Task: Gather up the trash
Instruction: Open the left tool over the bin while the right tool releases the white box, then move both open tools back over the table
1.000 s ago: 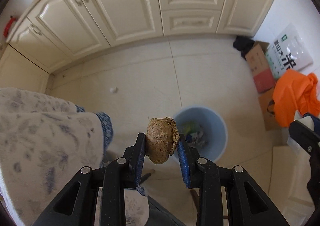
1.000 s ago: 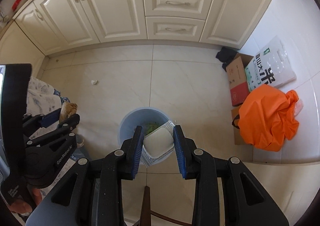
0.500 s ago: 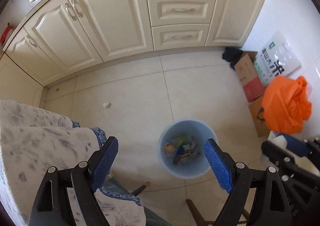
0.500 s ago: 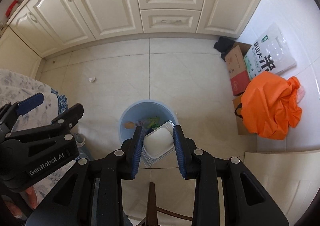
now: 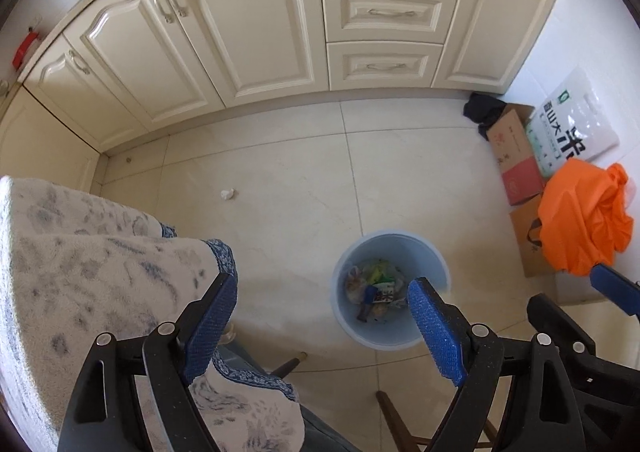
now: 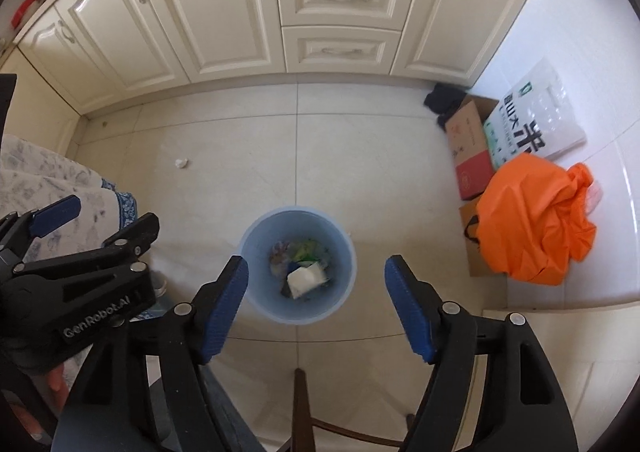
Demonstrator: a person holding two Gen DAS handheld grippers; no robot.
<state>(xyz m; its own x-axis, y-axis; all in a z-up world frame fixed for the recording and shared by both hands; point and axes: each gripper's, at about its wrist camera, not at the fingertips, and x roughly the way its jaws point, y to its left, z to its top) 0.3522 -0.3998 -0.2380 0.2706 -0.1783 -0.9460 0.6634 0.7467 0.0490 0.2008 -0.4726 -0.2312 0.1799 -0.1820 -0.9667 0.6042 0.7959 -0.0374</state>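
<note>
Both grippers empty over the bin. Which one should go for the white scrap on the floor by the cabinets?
Probably left. The white scrap lies left of the bin, on the left gripper's side; the right gripper hangs over the bin and would have to cross. Both have just opened, nothing between their jaws.

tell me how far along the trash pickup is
Done: the white tray lies in the bin on other trash. In hand: nothing; the left hand-held gripper is open and empty, and the right hand-held gripper has just been opening, empty too. Left: a white scrap on the floor.
</note>
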